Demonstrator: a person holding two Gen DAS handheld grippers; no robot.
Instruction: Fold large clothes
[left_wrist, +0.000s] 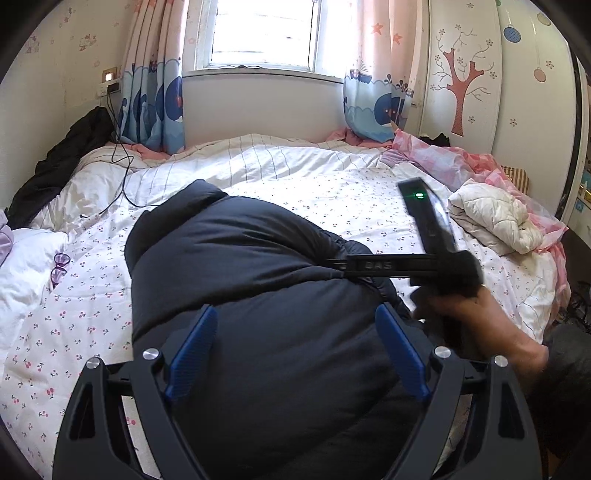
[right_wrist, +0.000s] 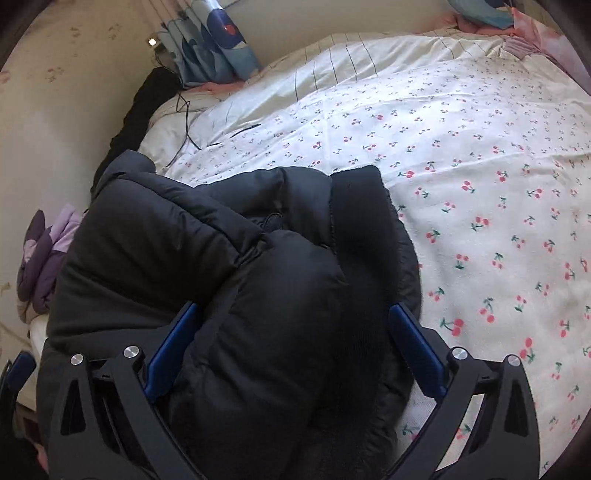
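Note:
A black puffer jacket (left_wrist: 240, 280) lies bunched on the cherry-print bed cover (left_wrist: 74, 332). My left gripper (left_wrist: 295, 310) hovers over its near part, blue pads wide apart and open, with padded fabric below the gap. To the right a hand (left_wrist: 476, 325) holds the right gripper's body (left_wrist: 406, 266) above the jacket's right edge, blurred. In the right wrist view the jacket (right_wrist: 184, 240) is folded over itself, its ribbed cuff (right_wrist: 362, 221) on top. My right gripper (right_wrist: 295, 306) stands open, straddling a puffy fold without pinching it.
A white quilted bundle (left_wrist: 491, 218) and pink bedding (left_wrist: 461, 158) lie at the bed's right. A dark garment (left_wrist: 59, 162), a cable (left_wrist: 122, 173) and purple glasses (left_wrist: 61, 264) sit at the left. A purple garment (right_wrist: 44, 254) lies at the bed's left edge. The cover (right_wrist: 480, 184) spreads right.

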